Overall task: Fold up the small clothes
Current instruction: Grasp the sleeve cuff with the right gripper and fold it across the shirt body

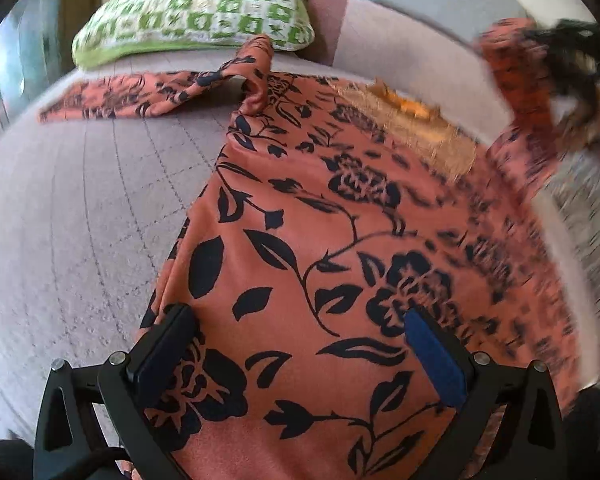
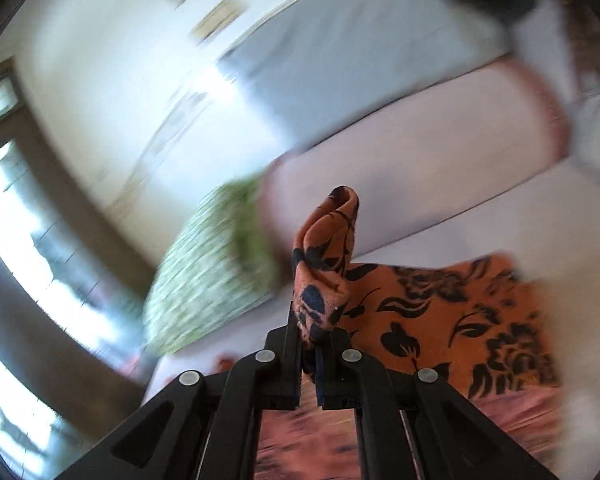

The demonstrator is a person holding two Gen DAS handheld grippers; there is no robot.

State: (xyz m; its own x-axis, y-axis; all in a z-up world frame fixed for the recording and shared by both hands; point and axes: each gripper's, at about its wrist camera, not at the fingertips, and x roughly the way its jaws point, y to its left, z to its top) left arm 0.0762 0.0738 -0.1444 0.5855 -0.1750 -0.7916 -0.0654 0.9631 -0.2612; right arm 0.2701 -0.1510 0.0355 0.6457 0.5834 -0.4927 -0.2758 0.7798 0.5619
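Note:
An orange garment [image 1: 320, 220] with a dark blue flower print lies spread on a pale quilted cushion [image 1: 80, 200]. One sleeve [image 1: 140, 96] stretches to the left, and a tan lace patch [image 1: 420, 132] sits near its far edge. My left gripper [image 1: 296, 314] hovers low over the near part of the cloth, jaws wide open, nothing between them. My right gripper [image 2: 312, 336] is shut on a bunched fold [image 2: 328, 248] of the same garment [image 2: 440, 312] and holds it lifted. In the left wrist view the right gripper [image 1: 560, 52] is a dark blur at the upper right, with orange cloth hanging from it.
A green and white patterned pillow [image 1: 196, 12] lies at the far left end of the cushion, also seen as the pillow [image 2: 204, 272] in the right wrist view. A pale backrest [image 1: 400, 52] runs behind the garment. Bare cushion lies left of the cloth.

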